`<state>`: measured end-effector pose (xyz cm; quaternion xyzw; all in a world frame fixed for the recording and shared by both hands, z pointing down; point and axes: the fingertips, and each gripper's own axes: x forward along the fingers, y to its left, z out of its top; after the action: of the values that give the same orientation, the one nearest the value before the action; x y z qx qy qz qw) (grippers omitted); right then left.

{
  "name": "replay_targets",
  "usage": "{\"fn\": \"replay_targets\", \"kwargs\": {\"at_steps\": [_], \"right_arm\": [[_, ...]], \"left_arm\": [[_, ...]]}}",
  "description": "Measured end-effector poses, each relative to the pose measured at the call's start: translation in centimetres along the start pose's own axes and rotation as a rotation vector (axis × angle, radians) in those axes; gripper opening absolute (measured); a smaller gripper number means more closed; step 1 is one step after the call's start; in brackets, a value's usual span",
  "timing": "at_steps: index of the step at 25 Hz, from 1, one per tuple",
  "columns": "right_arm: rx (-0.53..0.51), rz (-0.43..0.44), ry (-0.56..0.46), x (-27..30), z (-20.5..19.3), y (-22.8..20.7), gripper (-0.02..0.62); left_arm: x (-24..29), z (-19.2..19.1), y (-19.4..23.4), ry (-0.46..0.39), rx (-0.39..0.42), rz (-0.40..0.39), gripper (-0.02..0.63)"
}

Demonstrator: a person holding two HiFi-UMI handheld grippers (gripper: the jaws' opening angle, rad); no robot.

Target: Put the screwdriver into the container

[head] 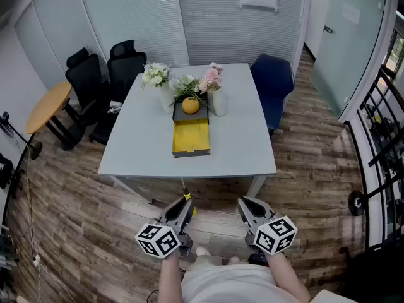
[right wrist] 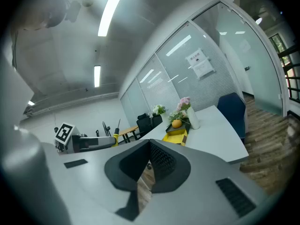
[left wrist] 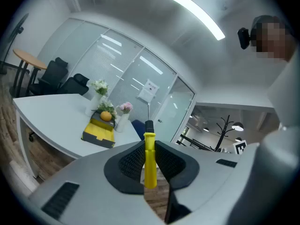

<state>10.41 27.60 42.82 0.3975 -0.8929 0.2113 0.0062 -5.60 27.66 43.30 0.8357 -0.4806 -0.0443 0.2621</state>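
Carry step. Left gripper fingers grip the screwdriver, held short of the counter; right gripper fingers closed, empty. Next move, likely: reach forward over the container, lower, release.

White square table carries a yellow open-top container with a dark grey rim, and an orange round fruit at its far end. Left gripper and right gripper hang off the table's near edge over wood-plank floor. A yellow-handled screwdriver pokes from the left jaws towards the table.
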Motion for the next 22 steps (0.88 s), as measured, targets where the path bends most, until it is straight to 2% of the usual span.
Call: {"fn": "replay_targets", "kwargs": {"at_steps": [6, 13, 22], "right_arm": [[-0.031, -0.009, 0.01, -0.4, -0.8, -0.1, 0.015], [-0.071, 0.002, 0.008, -1.6, -0.9, 0.4, 0.015], [-0.118, -0.038, 0.027, -1.4, -1.2, -0.5, 0.015]], "left_arm": [[-0.4, -0.4, -0.2, -0.002, 0.034, 0.037, 0.064], [-1.7, -1.0, -0.8, -0.02, 0.024, 0.065, 0.064], [-1.2, -1.9, -0.2, 0.006, 0.009, 0.087, 0.064]]}}
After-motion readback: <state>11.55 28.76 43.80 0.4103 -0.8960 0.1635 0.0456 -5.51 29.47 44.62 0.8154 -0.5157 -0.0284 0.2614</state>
